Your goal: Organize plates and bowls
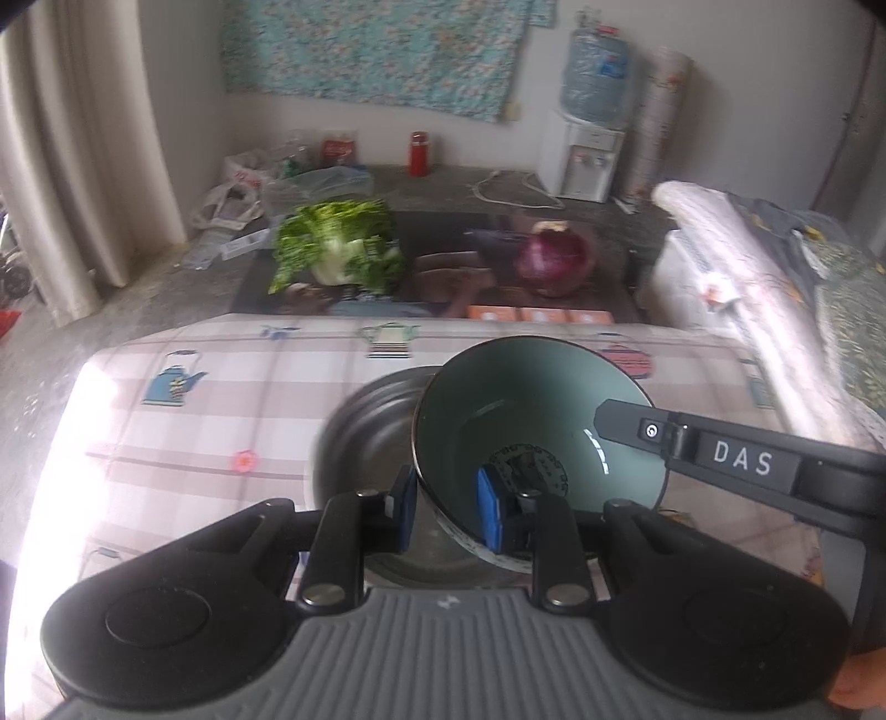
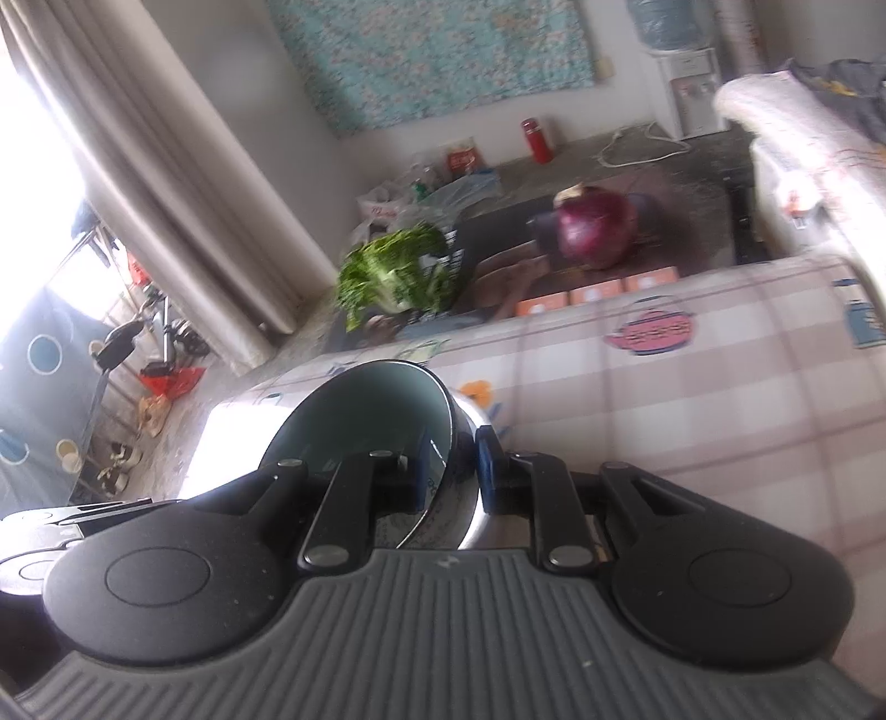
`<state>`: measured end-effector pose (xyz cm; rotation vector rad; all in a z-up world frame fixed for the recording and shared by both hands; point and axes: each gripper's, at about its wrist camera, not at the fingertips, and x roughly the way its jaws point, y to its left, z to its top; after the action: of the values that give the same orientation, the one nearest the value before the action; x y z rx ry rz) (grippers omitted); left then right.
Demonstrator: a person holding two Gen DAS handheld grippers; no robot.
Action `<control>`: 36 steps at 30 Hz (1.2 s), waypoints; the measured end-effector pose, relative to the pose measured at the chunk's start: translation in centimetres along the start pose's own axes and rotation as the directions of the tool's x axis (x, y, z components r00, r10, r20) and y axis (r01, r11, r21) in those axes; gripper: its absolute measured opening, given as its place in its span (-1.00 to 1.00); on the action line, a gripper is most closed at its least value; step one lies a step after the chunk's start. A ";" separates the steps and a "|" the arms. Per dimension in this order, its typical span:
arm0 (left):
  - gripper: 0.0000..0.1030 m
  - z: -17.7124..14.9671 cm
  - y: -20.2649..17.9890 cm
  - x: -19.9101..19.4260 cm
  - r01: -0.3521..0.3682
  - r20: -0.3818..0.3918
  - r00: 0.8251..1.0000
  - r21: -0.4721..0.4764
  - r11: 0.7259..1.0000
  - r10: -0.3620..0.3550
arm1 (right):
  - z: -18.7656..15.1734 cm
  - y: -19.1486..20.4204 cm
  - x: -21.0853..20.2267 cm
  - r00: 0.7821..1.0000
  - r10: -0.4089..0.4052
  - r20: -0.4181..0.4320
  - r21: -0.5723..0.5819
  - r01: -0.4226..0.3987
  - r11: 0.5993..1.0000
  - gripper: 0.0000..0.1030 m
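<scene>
Left wrist view: both left tongs (image 1: 443, 512) and right tongs (image 2: 451, 471) pinch the tilted green bowl's (image 1: 531, 421) rim above a steel bowl (image 1: 360, 437); uneven pulling could likely slip it.

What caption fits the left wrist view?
Left tongs pinch the green bowl's rim above a metal bowl.

Floral cloth (image 1: 382, 50) on white wall; beige curtain (image 1: 83, 166) left.

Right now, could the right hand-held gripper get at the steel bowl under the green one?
Probably not yet. The right hand-held gripper straddles the green bowl's rim, as does the left hand-held gripper, and that tilted bowl covers much of the steel bowl beneath it.
</scene>
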<state>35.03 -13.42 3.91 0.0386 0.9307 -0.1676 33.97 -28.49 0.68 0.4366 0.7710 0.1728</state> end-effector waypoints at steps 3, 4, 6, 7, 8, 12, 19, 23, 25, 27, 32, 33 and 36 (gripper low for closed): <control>-0.52 0.2 1.3 1.3 -0.019 -0.024 1.000 -0.012 1.000 0.019 | 0.0 0.8 2.2 1.000 0.010 -0.024 0.000 -0.009 1.000 -0.68; -0.52 0.1 1.8 1.8 -0.024 -0.033 0.999 -0.017 1.000 0.024 | -0.1 1.0 2.9 0.999 0.011 -0.036 0.004 -0.011 1.000 -0.68; -0.52 -0.1 2.4 2.8 -0.032 -0.050 0.998 -0.025 0.999 0.031 | -0.4 1.1 4.6 0.998 0.012 -0.061 0.013 -0.011 1.000 -0.68; -0.52 -0.1 2.7 3.4 -0.036 -0.061 0.998 -0.029 0.999 0.034 | -0.6 1.1 5.5 0.997 0.012 -0.074 0.017 -0.010 1.000 -0.68; -0.52 -0.2 2.9 4.0 -0.041 -0.071 0.997 -0.030 0.999 0.038 | -0.8 1.1 6.2 0.996 0.009 -0.084 0.021 -0.008 1.000 -0.68; -0.52 -0.5 3.3 6.0 -0.065 -0.095 0.993 -0.019 0.998 0.063 | -1.5 1.2 8.9 0.994 -0.015 -0.104 0.020 0.017 1.000 -0.68; -0.46 -0.2 3.5 6.7 -0.061 -0.070 0.996 -0.002 0.998 0.061 | -1.7 1.5 10.9 0.994 -0.049 -0.097 -0.024 0.047 0.999 -0.64; -0.19 -0.2 3.4 4.8 -0.058 -0.020 0.998 0.022 0.998 0.058 | -1.8 1.8 10.3 0.996 -0.055 -0.070 -0.059 0.051 0.997 -0.37; -0.05 -0.3 3.5 3.5 -0.061 0.011 0.998 0.027 0.998 0.061 | -1.7 2.0 9.3 0.998 -0.041 -0.044 -0.062 0.038 0.997 -0.04; 0.16 -0.6 3.6 2.1 -0.051 0.032 0.998 0.036 0.998 0.050 | -1.6 2.0 8.1 0.999 -0.041 -0.020 -0.065 0.040 0.997 0.12; 0.38 -2.7 3.5 -2.2 -0.044 0.100 0.994 0.074 0.996 0.036 | -1.8 1.9 3.6 0.999 0.009 0.043 -0.027 -0.008 1.000 0.29; 0.45 -3.3 3.5 -3.1 -0.042 0.114 0.993 0.080 0.996 0.032 | -2.1 1.9 2.5 0.998 0.023 0.055 -0.018 -0.022 1.000 0.30; 0.57 -5.5 3.6 -5.4 -0.040 0.147 0.989 0.097 0.995 0.025 | -3.4 1.8 -1.1 0.994 0.061 0.086 0.001 -0.061 0.998 0.35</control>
<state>28.10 -8.65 4.81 0.1318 0.7747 -0.1841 30.83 -26.12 0.00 0.4685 0.6737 0.2084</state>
